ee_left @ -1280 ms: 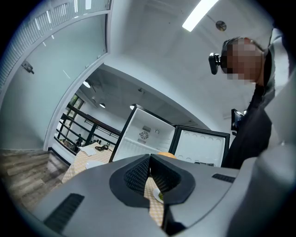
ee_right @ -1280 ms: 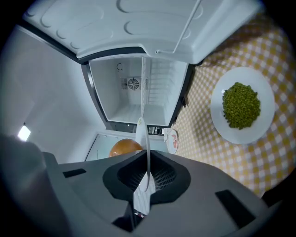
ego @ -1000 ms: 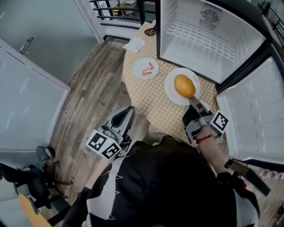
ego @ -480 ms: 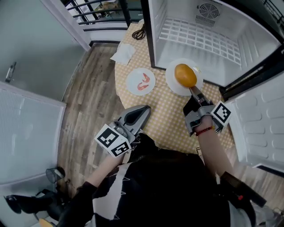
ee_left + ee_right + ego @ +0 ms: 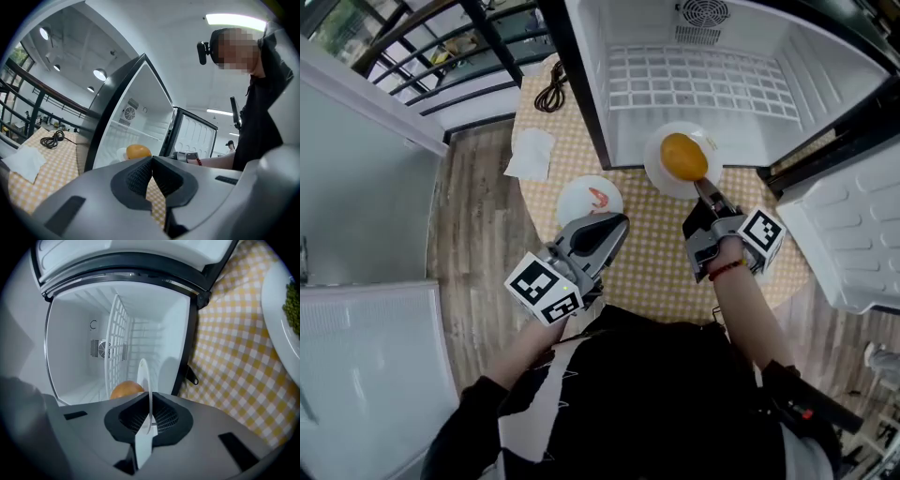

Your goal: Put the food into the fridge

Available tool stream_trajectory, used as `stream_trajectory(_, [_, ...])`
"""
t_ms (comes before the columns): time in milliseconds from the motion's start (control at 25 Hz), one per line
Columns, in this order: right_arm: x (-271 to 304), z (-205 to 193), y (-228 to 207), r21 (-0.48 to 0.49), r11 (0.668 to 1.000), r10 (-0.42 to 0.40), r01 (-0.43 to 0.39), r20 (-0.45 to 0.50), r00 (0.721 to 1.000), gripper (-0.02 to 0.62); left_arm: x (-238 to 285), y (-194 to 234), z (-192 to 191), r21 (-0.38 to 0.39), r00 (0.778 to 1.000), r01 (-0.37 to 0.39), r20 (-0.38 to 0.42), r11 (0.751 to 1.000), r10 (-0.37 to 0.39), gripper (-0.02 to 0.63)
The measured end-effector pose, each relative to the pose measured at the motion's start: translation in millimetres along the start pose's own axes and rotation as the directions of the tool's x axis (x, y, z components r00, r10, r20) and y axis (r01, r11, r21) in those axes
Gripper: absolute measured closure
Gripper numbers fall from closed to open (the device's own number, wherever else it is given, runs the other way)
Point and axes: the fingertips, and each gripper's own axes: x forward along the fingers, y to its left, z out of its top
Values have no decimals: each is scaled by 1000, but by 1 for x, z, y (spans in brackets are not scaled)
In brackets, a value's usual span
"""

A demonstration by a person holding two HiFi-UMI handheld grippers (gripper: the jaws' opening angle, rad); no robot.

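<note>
Carried forward, the plate (image 5: 652, 171), rim pinched in the right tongs (image 5: 705, 192), now reaches the fridge (image 5: 703, 80) dead ahead; left tongs (image 5: 616, 225) trail, closed and empty.

Three plates: orange-food plate (image 5: 656, 173), shrimp plate (image 5: 574, 202), greens plate (image 5: 276, 319). Two grippers: left gripper (image 5: 621, 221), right gripper (image 5: 701, 186). One fridge (image 5: 825, 56), one napkin (image 5: 530, 155), one cable (image 5: 550, 92).

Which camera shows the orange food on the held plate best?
The head view: the orange food sits whole on its plate, seen from above. The left gripper view shows it small and distant; the right gripper view shows only its top edge.
</note>
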Motion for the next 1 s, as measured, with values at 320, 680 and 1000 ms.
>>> stream_trajectory(320, [17, 7, -3, 14, 998, -65, 64, 136, 989, 571, 17, 16, 0, -20, 982, 182, -43, 983, -183, 592])
stream_trajectory(680, [51, -2, 6, -22, 995, -97, 101, 151, 984, 570, 19, 32, 4, -20, 968, 251, -21, 968, -252, 592])
stream_trajectory(1000, [71, 1, 4, -77, 984, -154, 163, 115, 981, 571, 24, 41, 3, -30, 968, 252, 0, 967, -252, 591])
